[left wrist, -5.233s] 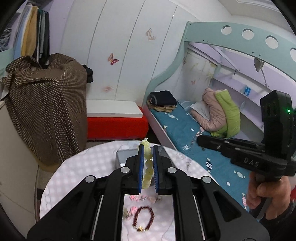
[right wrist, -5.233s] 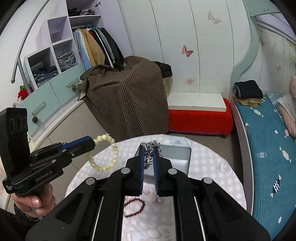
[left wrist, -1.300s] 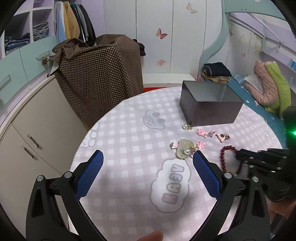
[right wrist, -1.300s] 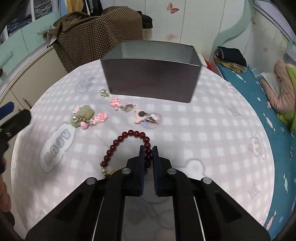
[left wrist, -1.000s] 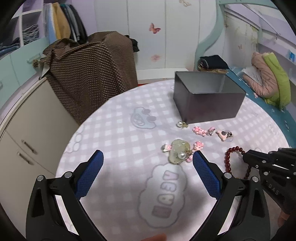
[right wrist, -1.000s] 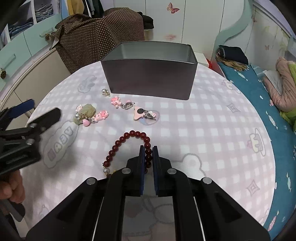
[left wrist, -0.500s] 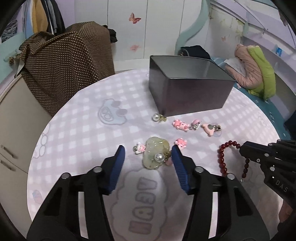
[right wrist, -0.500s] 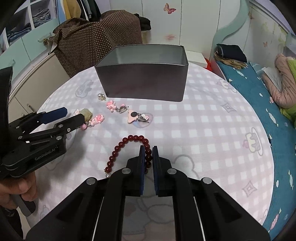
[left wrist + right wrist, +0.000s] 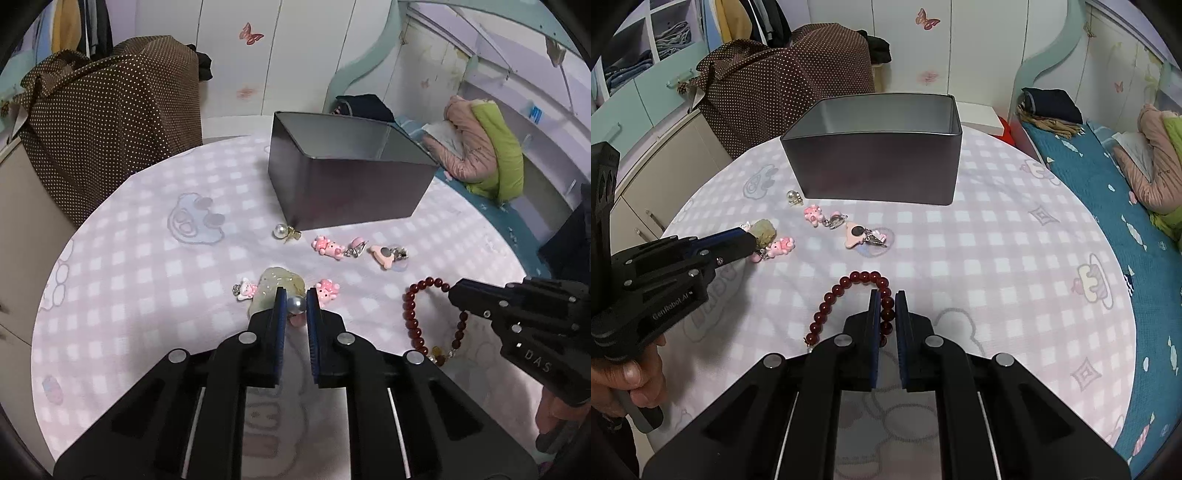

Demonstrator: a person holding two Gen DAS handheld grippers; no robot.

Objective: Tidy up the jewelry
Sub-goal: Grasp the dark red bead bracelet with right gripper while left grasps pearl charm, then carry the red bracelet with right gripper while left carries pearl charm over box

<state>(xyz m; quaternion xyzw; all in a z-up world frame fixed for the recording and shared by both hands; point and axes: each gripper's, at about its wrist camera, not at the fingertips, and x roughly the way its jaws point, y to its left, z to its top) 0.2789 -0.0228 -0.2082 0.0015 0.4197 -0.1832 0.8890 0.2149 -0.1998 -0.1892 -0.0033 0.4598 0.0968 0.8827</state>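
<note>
A: Why is the tin sitting open toward the far edge of the table, with everything else strewn in front of it?

B: My guess — it's the place the jewelry is going, and the pieces on the cloth are the ones not yet put away. The pearl stud is lying just by the tin's near corner, the pink charms and the clip are trailing along its front wall, and the jade piece and red bracelet are lying nearer the middle.

A: And both hands are working at once?

B: Looks so. The left gripper is pointing down at the jade piece, and its jaws have just been closing; they're now pinching the pearl bead on that piece, which is still lying on the cloth.

A: The right one?

B: The right gripper is pressing its jaws together on the bracelet's right side, beads showing in the gap. The rest of the loop is lying flat on the table, so I'd judge neither piece is being lifted yet.
</note>
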